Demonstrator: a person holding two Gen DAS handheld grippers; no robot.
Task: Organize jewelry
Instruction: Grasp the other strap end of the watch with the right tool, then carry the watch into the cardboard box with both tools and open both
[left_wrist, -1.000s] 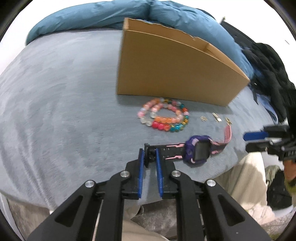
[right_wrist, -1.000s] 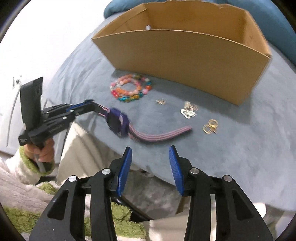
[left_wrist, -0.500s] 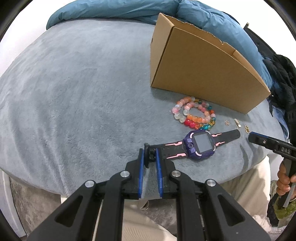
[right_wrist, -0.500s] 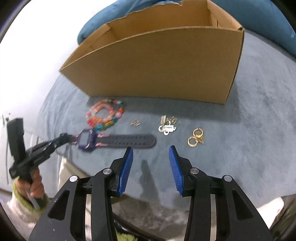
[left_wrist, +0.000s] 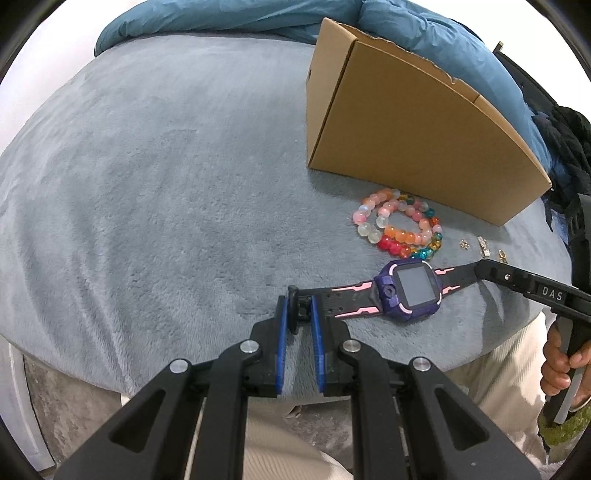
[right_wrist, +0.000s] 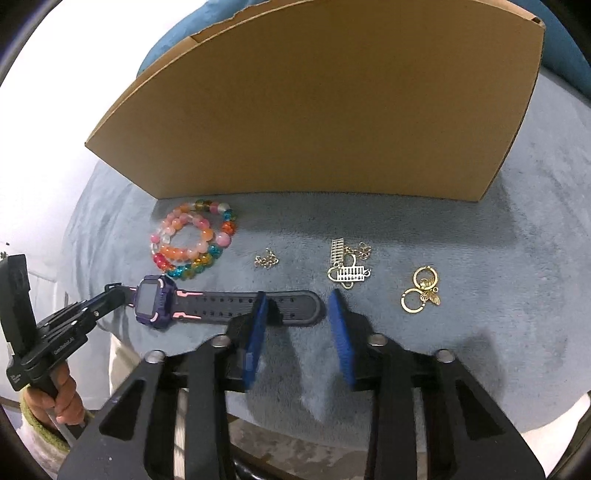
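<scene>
Watch laid flat; right hand-held gripper closing (maybe touching).

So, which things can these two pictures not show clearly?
- Box inside: both views, its own front wall hides it.
- Right gripper: jaws closing around the strap end; touch unclear.
- Small chain: too small in both views.
- Buckle in the left gripper: mostly hidden by its pads.

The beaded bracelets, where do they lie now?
In the right wrist view, the beaded bracelets lie left on the grey blanket, between the cardboard box and the purple watch.
</scene>
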